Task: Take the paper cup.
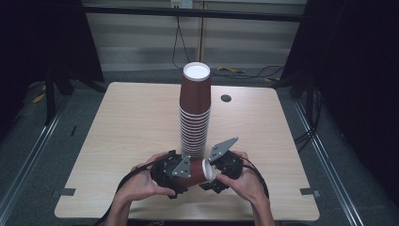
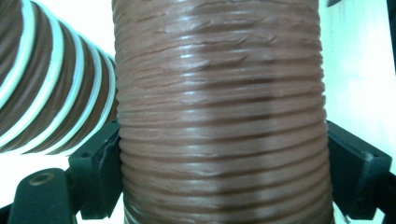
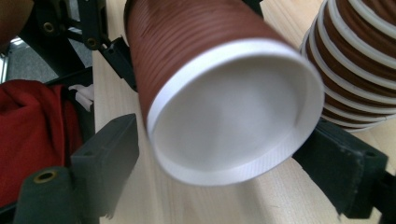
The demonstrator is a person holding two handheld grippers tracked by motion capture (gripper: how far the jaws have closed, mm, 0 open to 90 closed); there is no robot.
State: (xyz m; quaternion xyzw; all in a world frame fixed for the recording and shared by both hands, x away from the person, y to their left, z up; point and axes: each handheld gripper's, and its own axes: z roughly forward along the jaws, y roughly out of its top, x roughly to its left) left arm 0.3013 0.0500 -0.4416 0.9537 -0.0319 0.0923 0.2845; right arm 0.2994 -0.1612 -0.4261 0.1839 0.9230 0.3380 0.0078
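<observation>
The left gripper (image 1: 181, 173) pinches a brown cup (image 1: 197, 170) lying sideways just above the bench (image 1: 131, 117) by the tall stack (image 1: 194, 113), and the right gripper's (image 1: 217, 174) fingers (image 3: 343, 161) seem spread around its rim, so squeeze gently.

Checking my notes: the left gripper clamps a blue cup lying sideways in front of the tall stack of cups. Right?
Not quite: the cup is brown, not blue, as the left gripper view shows. The left gripper does clamp it sideways in front of the stack.
</observation>
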